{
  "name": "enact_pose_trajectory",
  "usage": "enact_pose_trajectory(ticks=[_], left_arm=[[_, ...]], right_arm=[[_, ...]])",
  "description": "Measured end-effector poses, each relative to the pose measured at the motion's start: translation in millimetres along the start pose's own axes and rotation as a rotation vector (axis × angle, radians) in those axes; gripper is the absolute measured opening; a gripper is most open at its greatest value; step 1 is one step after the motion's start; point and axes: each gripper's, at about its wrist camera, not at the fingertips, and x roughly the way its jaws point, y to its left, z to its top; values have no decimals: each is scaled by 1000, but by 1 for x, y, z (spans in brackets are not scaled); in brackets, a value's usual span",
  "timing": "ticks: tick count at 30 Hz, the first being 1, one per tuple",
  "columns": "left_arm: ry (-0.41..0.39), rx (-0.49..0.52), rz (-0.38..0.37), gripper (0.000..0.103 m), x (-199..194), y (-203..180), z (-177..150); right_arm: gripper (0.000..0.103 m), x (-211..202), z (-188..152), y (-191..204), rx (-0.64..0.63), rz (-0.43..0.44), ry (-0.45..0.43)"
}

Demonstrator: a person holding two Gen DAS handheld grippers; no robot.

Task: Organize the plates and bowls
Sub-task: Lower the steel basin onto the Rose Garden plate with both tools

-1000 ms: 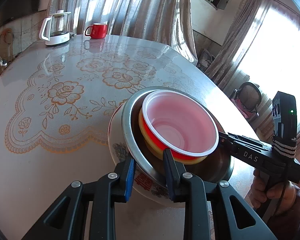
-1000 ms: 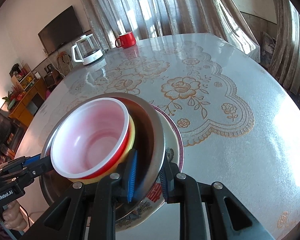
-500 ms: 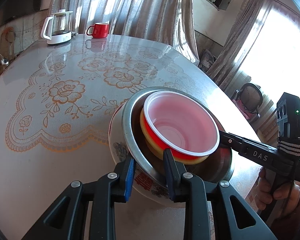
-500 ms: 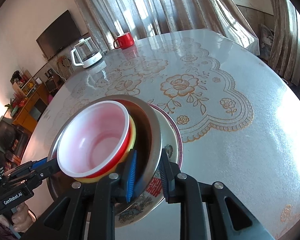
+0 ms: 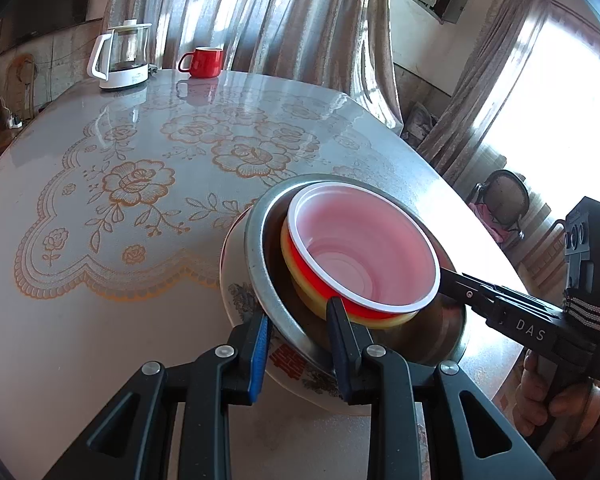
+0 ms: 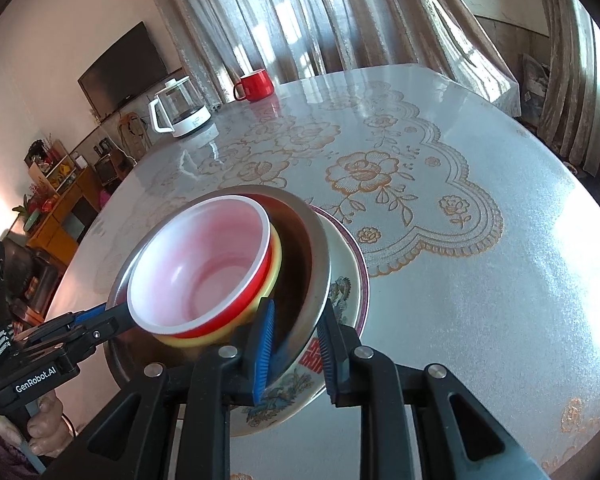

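Steel bowl (image 5: 284, 320) sits nested on a patterned plate (image 5: 244, 300) near the table (image 5: 100, 320) edge. Inside the steel bowl rest 2 smaller bowls: a yellow bowl (image 5: 296, 280) with a red bowl (image 5: 364, 252), white inside, stacked in it. Left gripper (image 5: 298, 336) is clamped across the rims of the steel bowl and plate on 1 side. Right gripper (image 6: 296, 340) is clamped on the same 2 rims at the opposite side. A hand (image 5: 556, 396) holds the right tool. At the far end of the table stand a red mug (image 5: 204, 62) and a kettle (image 5: 120, 60), well apart from the stack.
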Motion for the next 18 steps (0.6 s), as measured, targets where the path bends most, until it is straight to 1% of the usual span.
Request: enact_pose_trajectory(ticks=[18], left_arm=[[2, -8, 15, 29, 0, 0, 1]], right_arm=[[20, 3, 2, 1, -5, -12, -1]])
